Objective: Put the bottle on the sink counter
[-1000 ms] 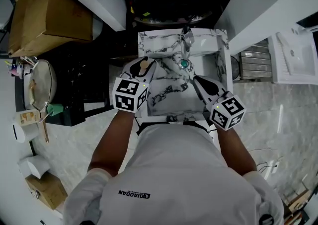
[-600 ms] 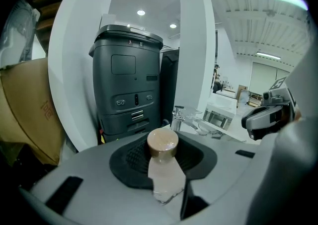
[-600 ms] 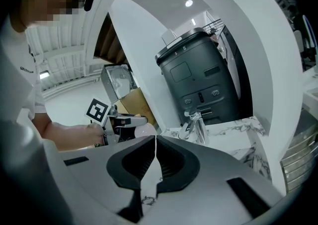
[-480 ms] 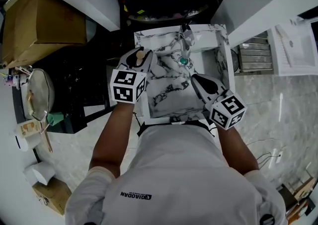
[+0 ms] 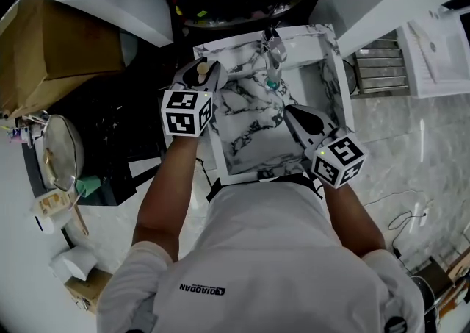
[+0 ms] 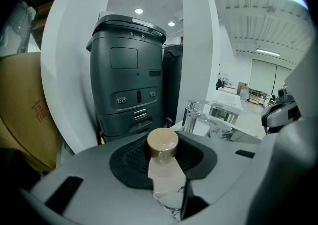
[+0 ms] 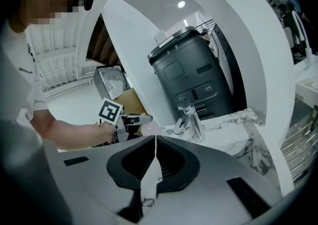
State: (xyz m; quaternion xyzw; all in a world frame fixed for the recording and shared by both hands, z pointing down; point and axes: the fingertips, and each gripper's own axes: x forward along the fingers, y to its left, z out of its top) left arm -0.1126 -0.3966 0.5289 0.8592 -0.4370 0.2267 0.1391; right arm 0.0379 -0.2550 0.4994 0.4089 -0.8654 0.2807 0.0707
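The left tool [image 6: 167, 185] is clamping the bottle [image 6: 165, 174] below its cap, holding it over the left rim of the sink tabletop [image 5: 308, 39] for placing; the right tool [image 7: 155, 162] is idling, jaws closed, empty.

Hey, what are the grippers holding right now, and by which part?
The left gripper holds the clear bottle by its upper body, just below the tan cap. The right gripper is shut and empty.
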